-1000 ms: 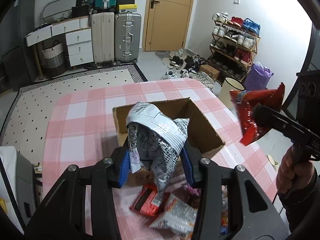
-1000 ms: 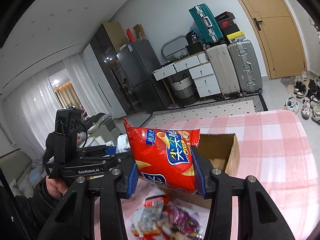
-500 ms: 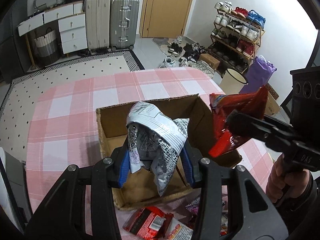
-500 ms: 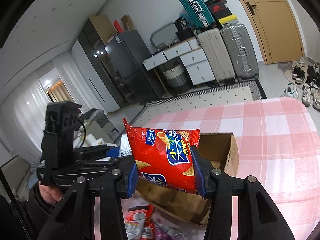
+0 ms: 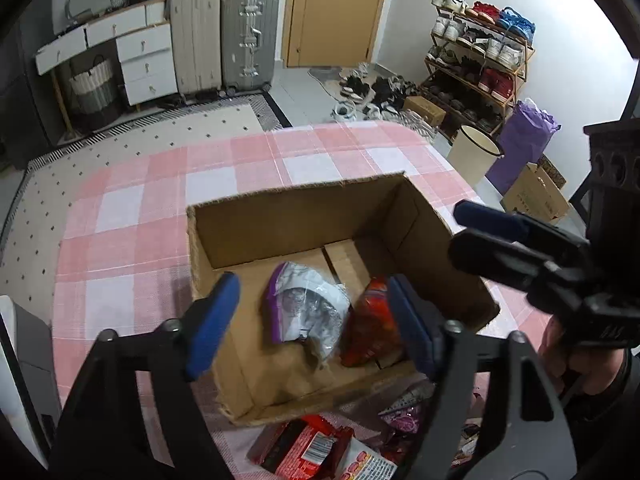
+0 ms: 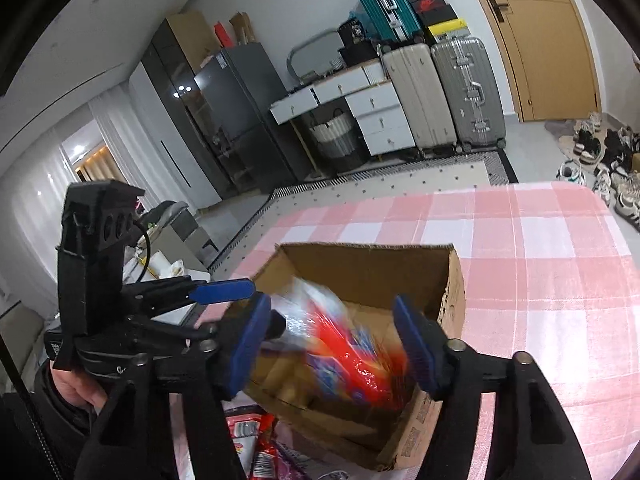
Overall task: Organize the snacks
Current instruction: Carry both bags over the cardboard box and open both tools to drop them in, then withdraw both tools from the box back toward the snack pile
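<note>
Both packets released into the box; my next pick lies at the near edge, below both grippers.

My left gripper (image 5: 312, 324) and right gripper (image 6: 334, 344) are opening, nothing pressed by the pads; the silver packet (image 5: 306, 308) and red packet (image 5: 370, 324) sit side by side in the cardboard box (image 5: 280, 216); the loose snacks (image 5: 316, 452) lie on the checked table (image 5: 132, 216) just outside its near wall, roughly centred, neither hand clearly nearer.
</note>
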`<state>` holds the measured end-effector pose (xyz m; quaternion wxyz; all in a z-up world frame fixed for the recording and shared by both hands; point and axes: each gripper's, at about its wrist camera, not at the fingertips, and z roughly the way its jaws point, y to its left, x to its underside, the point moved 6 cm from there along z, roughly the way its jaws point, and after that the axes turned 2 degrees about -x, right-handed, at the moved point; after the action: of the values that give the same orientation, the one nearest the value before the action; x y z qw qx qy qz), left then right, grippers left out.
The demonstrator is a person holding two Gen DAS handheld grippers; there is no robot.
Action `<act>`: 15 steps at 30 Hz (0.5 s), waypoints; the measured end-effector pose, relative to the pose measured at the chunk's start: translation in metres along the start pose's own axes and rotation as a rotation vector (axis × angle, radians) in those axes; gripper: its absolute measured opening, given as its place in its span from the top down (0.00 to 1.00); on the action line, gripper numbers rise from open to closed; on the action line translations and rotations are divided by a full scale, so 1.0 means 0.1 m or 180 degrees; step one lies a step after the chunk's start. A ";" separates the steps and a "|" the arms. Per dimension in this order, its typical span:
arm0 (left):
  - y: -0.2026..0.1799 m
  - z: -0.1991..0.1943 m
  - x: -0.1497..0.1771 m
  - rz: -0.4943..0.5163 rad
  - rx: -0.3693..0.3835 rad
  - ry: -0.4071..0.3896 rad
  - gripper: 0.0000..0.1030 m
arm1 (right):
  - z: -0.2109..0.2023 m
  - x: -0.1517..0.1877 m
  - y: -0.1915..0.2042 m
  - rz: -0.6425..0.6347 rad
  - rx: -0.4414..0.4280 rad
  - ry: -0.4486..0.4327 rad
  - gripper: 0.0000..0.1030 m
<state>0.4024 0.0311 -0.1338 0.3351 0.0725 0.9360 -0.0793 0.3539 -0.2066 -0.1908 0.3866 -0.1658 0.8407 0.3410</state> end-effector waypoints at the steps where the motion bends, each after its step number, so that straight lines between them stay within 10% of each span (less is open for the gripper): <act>1: -0.01 -0.05 0.01 0.0001 0.0008 -0.0019 0.27 | -0.02 -0.02 0.01 -0.0006 -0.0002 -0.0021 0.35; 15: -0.14 -0.69 0.19 0.0032 -0.0099 -0.0219 0.23 | -0.65 -0.12 0.38 -0.0166 -0.0024 -0.0346 0.24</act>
<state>0.3424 0.0327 -0.0916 0.3685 0.0691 0.9247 -0.0655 0.3056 -0.2251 -0.1341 0.4398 -0.1703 0.8126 0.3425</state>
